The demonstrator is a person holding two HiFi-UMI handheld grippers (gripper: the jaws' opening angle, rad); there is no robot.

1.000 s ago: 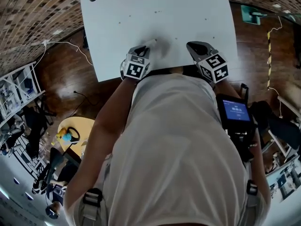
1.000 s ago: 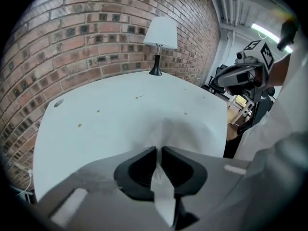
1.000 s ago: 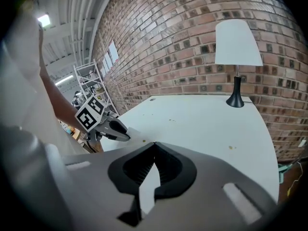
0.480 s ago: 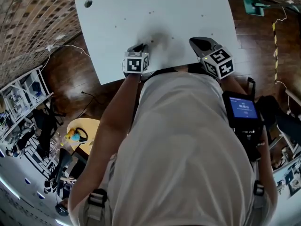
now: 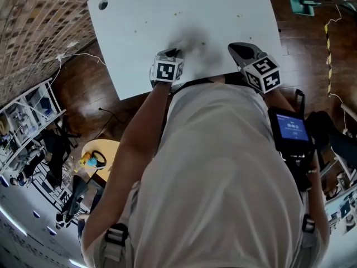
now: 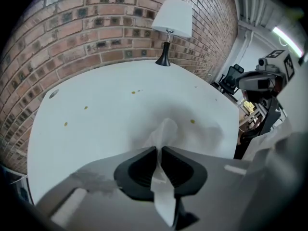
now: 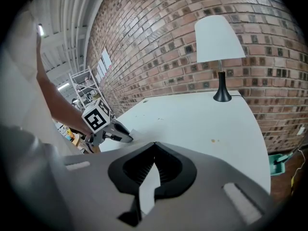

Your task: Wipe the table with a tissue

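Note:
My left gripper (image 5: 174, 53) points steeply down over the near part of the white table (image 5: 184, 10), shut on a white tissue. The tissue (image 6: 164, 129) sticks out past the jaws and touches the table (image 6: 106, 109); the rest hangs behind the pads. A few small brown specks (image 6: 192, 121) lie on the top around it. My right gripper (image 5: 239, 50) hovers over the near right part. In its own view the right gripper (image 7: 154, 144) has its tips together with nothing between them. That view also shows the left gripper (image 7: 113, 134) with a bit of tissue (image 7: 134, 133) at its tip.
A lamp (image 6: 172, 18) with a white shade and black base stands at the table's far edge against a brick wall. A round cable hole (image 5: 103, 5) sits in the far left corner. Wooden floor with cables and a small yellow table (image 5: 97, 155) lie to the left.
Both grippers have shifted a little farther onto the table and to the right. The left one still grips the tissue.

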